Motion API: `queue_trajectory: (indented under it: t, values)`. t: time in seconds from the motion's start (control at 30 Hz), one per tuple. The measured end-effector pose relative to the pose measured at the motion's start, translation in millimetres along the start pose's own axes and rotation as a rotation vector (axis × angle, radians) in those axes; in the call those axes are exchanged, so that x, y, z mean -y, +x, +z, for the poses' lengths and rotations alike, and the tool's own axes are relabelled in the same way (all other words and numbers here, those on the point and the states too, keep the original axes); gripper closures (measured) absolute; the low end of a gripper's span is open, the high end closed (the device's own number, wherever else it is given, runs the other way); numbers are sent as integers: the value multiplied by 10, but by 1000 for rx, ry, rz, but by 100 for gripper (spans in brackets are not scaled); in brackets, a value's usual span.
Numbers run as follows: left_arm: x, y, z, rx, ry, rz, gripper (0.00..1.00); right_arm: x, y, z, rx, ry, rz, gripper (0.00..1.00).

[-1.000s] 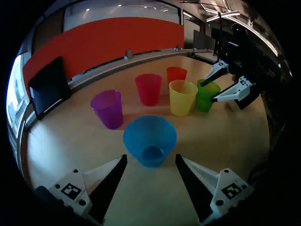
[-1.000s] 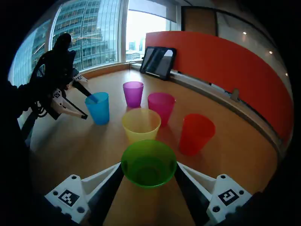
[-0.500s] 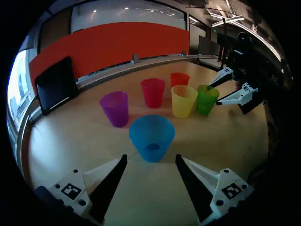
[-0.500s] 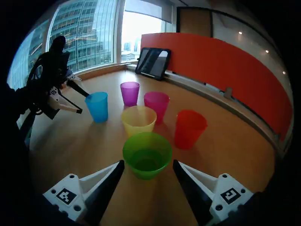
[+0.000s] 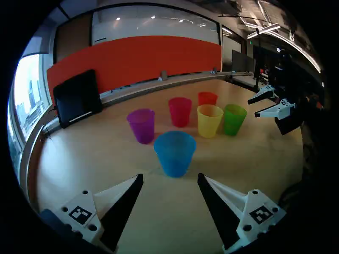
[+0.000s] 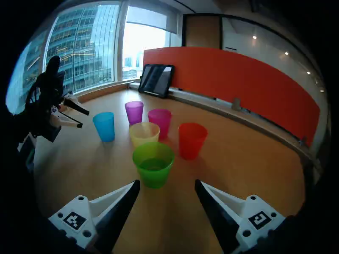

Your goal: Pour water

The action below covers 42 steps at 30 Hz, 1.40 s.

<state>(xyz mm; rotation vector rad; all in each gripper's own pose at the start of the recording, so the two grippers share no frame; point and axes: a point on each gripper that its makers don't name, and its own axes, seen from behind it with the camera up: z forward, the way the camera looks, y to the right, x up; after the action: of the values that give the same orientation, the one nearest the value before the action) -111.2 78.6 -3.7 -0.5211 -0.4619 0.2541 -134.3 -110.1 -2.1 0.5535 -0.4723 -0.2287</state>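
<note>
The left tongs (image 5: 169, 175) and right tongs (image 6: 167, 182) are held wide, empty. A tapered, translucent blue plastic cup (image 5: 175, 152) is seen mid-frame on the smooth wooden bench (image 5: 76, 169); a green cup (image 6: 153, 164) likewise.

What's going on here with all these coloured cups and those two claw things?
A person holds a two-finger gripper in each hand over a wooden table with six plastic cups. The left gripper is open, with the blue cup standing just ahead of its fingers, untouched. The right gripper is open too, facing the green cup, which seems to hold a little liquid. The purple cup, pink cup, yellow cup and red cup stand clustered between. Nothing is being gripped or poured at this moment.
</note>
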Motion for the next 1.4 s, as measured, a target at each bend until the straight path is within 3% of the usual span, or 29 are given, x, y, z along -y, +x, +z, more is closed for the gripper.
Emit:
queue_trajectory:
  t: [0.5, 0.8, 1.07, 1.4]
  values:
    - [159, 277, -387, -214, 149, -52, 4, -195, 202, -412, -142, -155, 55, 0]
    - [211, 399, -570, -313, 242, -43, 4, -407, 375, -545, -252, -276, 88, 0]
    - [230, 526, -688, -401, 284, -127, 4, -543, 582, -677, -356, -364, 129, 0]
    - [230, 664, -809, -479, 332, -189, 4, -799, 836, -1016, -520, -553, 155, 0]
